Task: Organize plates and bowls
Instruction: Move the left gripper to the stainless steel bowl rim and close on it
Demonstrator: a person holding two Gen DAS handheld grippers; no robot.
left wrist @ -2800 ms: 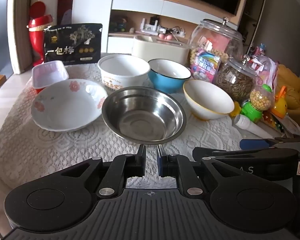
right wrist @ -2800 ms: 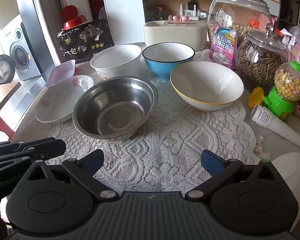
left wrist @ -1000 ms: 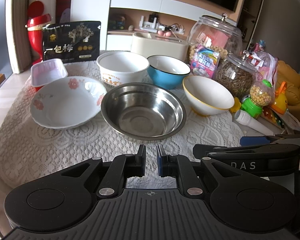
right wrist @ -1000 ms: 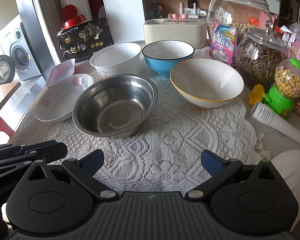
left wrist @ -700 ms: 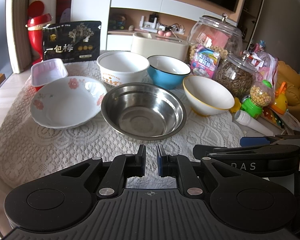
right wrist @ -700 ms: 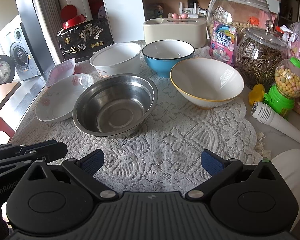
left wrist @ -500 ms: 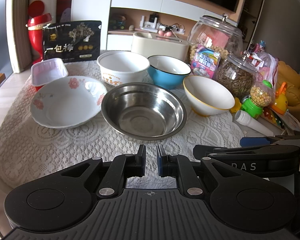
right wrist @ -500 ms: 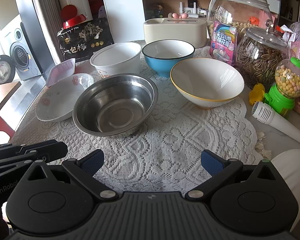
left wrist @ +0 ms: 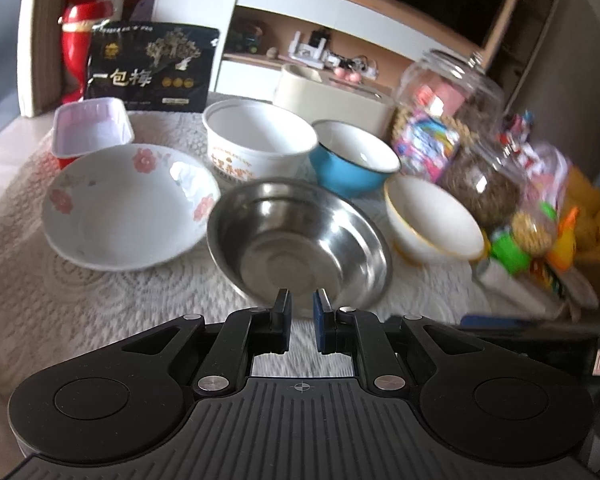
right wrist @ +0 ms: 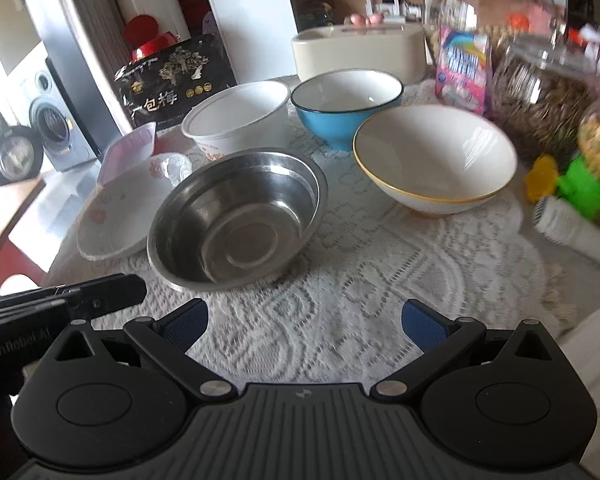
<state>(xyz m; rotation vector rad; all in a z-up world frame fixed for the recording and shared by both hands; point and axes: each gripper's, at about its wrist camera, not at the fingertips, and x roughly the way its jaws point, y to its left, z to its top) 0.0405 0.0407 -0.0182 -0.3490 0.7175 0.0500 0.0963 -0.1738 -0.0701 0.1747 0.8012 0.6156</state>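
Left tongs (left wrist: 301,307): closed together, holding nothing, just before the near rim of the steel bowl (left wrist: 296,240). Right tongs (right wrist: 305,322): spread wide, empty, above the lace cloth (right wrist: 380,272) on the bench. Floral plate (left wrist: 128,206) lies left of the steel bowl; gold-rimmed bowl (right wrist: 434,160) right; blue bowl (right wrist: 346,104) and white tub (right wrist: 236,118) behind

Seeing motion blur smearing glass jars (left wrist: 452,96) and toys (left wrist: 540,236) on right. My left gripper's fingers (left wrist: 282,312) covering steel bowl (left wrist: 296,236) near rim. White microphone (right wrist: 572,228) running off frame edge.
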